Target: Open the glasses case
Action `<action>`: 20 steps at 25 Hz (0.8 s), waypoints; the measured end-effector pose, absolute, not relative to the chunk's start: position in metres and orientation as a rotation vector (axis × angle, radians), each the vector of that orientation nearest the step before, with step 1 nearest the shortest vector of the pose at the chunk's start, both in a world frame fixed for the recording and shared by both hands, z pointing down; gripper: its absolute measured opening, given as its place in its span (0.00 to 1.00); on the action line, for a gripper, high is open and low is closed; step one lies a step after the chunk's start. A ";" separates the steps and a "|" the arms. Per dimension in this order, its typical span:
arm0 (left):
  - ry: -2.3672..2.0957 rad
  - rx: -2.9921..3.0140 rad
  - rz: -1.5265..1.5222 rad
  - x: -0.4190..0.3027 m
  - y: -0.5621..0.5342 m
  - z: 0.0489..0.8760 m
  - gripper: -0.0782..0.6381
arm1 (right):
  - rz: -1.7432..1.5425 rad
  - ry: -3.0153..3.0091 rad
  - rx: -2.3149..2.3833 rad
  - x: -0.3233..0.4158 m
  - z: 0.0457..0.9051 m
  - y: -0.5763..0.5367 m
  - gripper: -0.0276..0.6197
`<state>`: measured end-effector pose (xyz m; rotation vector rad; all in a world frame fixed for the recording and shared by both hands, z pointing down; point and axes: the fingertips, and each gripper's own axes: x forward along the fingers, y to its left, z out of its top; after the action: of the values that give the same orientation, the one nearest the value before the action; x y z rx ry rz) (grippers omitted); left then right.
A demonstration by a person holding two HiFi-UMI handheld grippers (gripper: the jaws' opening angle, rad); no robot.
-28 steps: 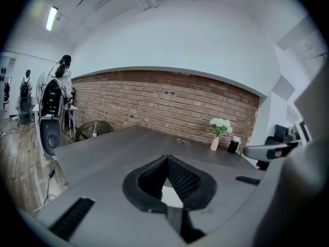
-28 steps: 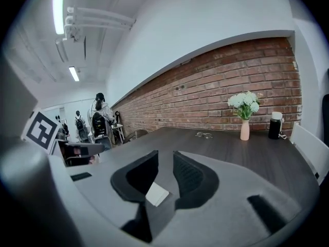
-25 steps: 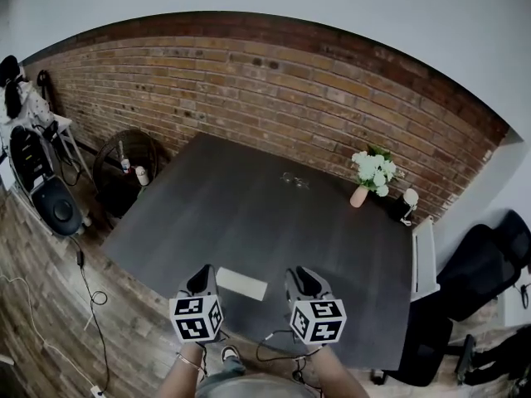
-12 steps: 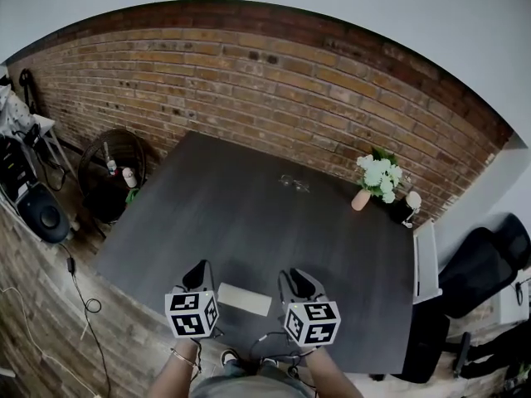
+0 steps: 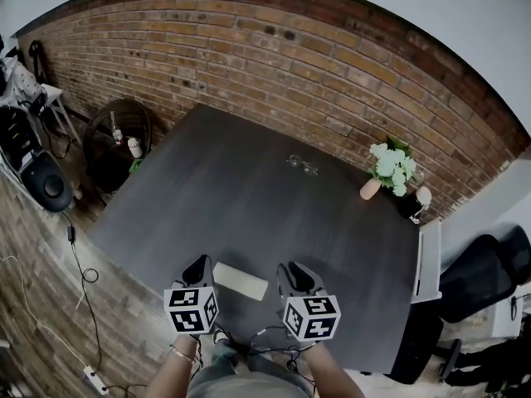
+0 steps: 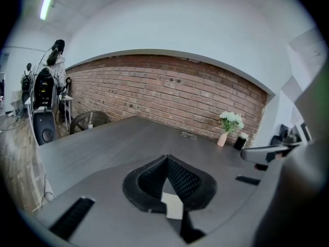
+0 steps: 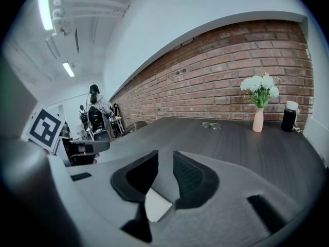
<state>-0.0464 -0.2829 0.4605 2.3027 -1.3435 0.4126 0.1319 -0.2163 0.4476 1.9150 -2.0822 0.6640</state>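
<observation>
- Dark grey table (image 5: 249, 197) stands vs. brick wall (image 5: 290, 65); wood floor (image 5: 33, 305) w/ cables on the L side.
- Mid-table is open. Glasses (image 5: 302, 165) + vase (image 5: 370, 189) sit near the far edge, well apart from both grippers.
- Glasses case (image 5: 241, 280): white, lid down, flat near the front edge, btwn the two grippers; contents not visible.
- Vase holds white flowers (image 5: 392, 161).
- Left gripper (image 6: 167, 158): tips together, nothing held.
- Right gripper (image 7: 165, 156): jaws partway apart, nothing gripped; case corner shows below the gap.
</observation>
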 end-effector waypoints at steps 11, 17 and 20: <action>-1.334 2.132 0.530 -0.052 -0.255 0.550 0.10 | 0.812 -2.068 1.706 0.115 0.527 -0.205 0.19; -1.328 2.068 0.577 -0.058 -0.240 0.590 0.10 | 0.877 -2.053 1.634 0.109 0.565 -0.192 0.19; -1.321 2.057 0.598 -0.060 -0.234 0.604 0.10 | 0.891 -2.043 1.623 0.108 0.577 -0.186 0.19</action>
<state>-0.0596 -0.2340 0.6035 2.0572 -1.3208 0.5979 0.1084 -0.1862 0.5765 1.6232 -2.0426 0.8914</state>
